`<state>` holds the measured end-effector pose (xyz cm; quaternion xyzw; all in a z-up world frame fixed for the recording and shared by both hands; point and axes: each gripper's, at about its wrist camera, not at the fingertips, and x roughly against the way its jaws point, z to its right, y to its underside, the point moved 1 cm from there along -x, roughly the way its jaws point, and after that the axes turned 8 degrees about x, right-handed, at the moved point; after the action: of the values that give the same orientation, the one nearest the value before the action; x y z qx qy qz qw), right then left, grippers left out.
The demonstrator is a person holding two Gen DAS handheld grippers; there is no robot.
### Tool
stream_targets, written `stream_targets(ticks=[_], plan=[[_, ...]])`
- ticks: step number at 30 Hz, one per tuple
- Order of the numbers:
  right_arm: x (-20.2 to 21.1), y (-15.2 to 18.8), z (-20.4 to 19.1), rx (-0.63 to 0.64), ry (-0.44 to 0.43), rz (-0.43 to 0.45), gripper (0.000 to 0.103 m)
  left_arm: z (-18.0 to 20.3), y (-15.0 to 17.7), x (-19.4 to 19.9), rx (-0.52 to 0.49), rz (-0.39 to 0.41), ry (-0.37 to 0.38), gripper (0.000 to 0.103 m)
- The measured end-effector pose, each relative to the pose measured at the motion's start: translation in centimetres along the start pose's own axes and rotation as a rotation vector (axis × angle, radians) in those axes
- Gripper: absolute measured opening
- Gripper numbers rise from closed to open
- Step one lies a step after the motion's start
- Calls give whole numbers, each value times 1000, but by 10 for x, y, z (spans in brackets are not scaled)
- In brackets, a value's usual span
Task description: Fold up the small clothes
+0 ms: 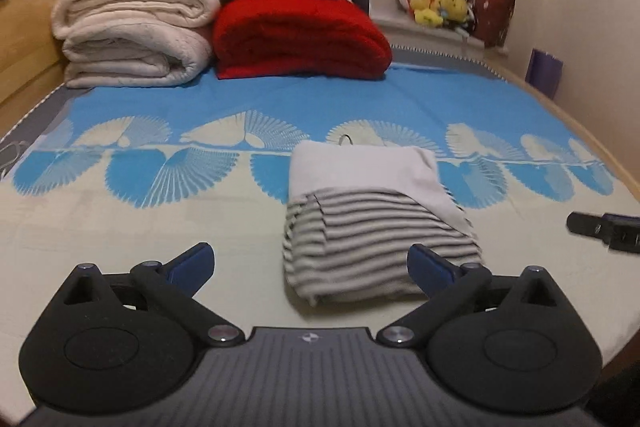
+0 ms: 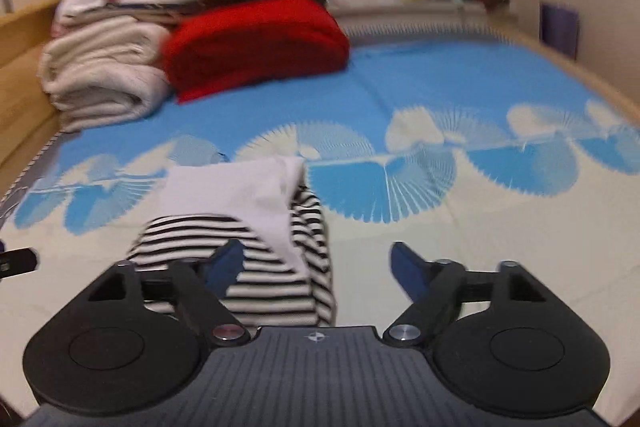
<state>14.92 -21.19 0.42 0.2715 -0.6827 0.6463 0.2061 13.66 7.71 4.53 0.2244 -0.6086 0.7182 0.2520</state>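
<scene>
A small garment, striped black and white with a plain white part on top, lies folded into a compact packet point(image 1: 372, 223) on the bed. The right wrist view shows the same folded garment point(image 2: 248, 227) low and left of centre. My left gripper point(image 1: 310, 265) hovers above the near side of the packet, jaws wide open, nothing between them. My right gripper point(image 2: 316, 269) is also open and holds nothing, raised over the garment's right edge. In the left wrist view, the right gripper's black tip point(image 1: 604, 229) shows at the right edge.
The bed carries a blue and cream patterned sheet point(image 1: 160, 227). At its far left stand folded cream quilts point(image 1: 132, 31) and a red blanket point(image 1: 300, 35) under a pile of clothes. Yellow plush toys point(image 1: 436, 5) sit on the window sill. A wooden bed frame point(image 1: 24, 27) runs along the left.
</scene>
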Motion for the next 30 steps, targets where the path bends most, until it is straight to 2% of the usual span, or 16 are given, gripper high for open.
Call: stream_targets(ticks=[5,7,9,11,15,17,30], plan=[[58,44,-24,27,25,26,90,21,48,31,29,14,-4,103],[66,59,-28,13,24,26,90,29,63,30,10,6,-37,103],[70,68,-36,2,25,13,90,33,71,25,7,-29,-36,103],[68,74,-42,7,31,-12,90,30,73,16,45,-54,-25,103],[61,77,-55,64,42,-23,90,30,79,2,23,-86,-62,103],[57,78,-57,60,38,-34,90,30,79,-4,19,-101,-57,103],[40,78,-74,100,24,-66,90,33,79,-13,24,-102,-47,103]])
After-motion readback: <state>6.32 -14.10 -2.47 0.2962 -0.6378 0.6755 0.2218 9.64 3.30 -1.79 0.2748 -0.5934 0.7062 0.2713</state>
